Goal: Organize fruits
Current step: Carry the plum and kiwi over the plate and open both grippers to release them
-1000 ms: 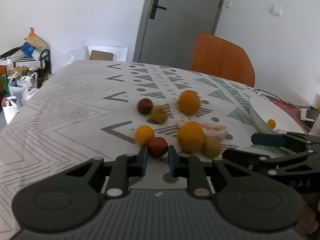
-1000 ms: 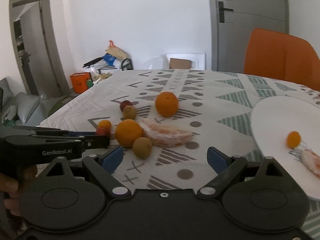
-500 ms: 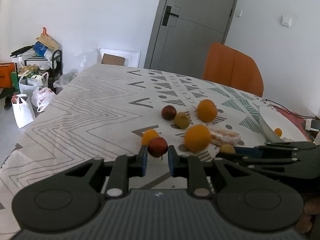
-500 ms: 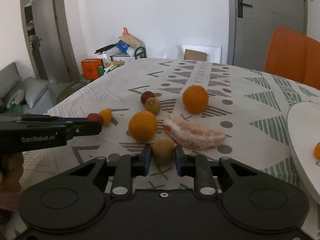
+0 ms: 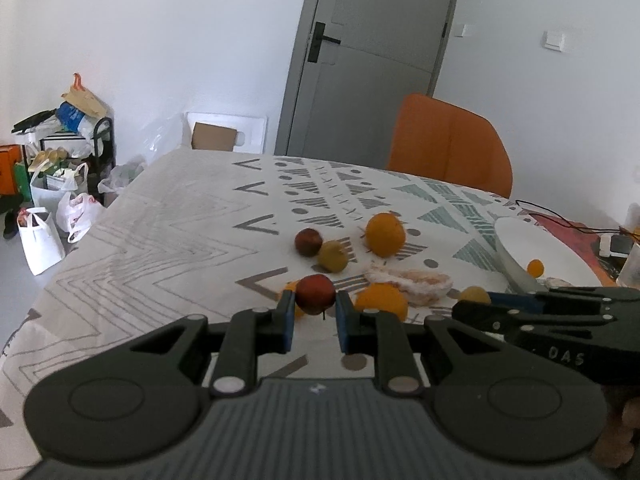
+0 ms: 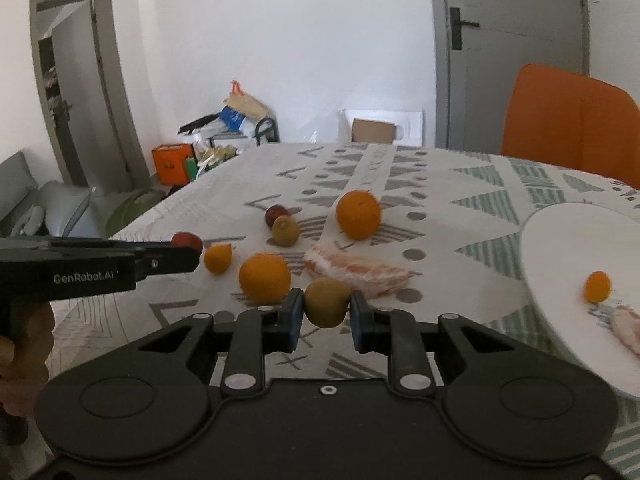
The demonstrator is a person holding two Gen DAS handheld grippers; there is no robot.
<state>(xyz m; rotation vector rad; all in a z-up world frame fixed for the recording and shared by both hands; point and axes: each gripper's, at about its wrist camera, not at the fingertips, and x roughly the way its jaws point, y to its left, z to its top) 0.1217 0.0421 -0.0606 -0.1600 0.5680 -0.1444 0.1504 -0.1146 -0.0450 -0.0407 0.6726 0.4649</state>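
My left gripper (image 5: 315, 308) is shut on a red plum (image 5: 315, 293), held just above the patterned cloth. My right gripper (image 6: 325, 312) is shut on a green-brown kiwi (image 6: 327, 301), also off the table. Loose fruit lies on the cloth: two oranges (image 6: 358, 215) (image 6: 264, 278), a small orange kumquat (image 6: 217, 258), a second kiwi (image 6: 285, 231), a second plum (image 6: 276, 213) and a peeled citrus piece (image 6: 356, 268). The white plate (image 6: 560, 248) at the right holds a small kumquat (image 6: 597, 286) and a peeled piece (image 6: 626, 326).
An orange chair (image 5: 448, 148) stands at the table's far side. Cables and small items (image 5: 616, 240) lie beyond the plate. Bags and a cluttered rack (image 5: 52, 168) sit on the floor past the table's left edge, and a grey door (image 5: 372, 52) is behind.
The right gripper went from open to shut on the kiwi and lifted it. The left gripper, still holding the plum, rose off the cloth.
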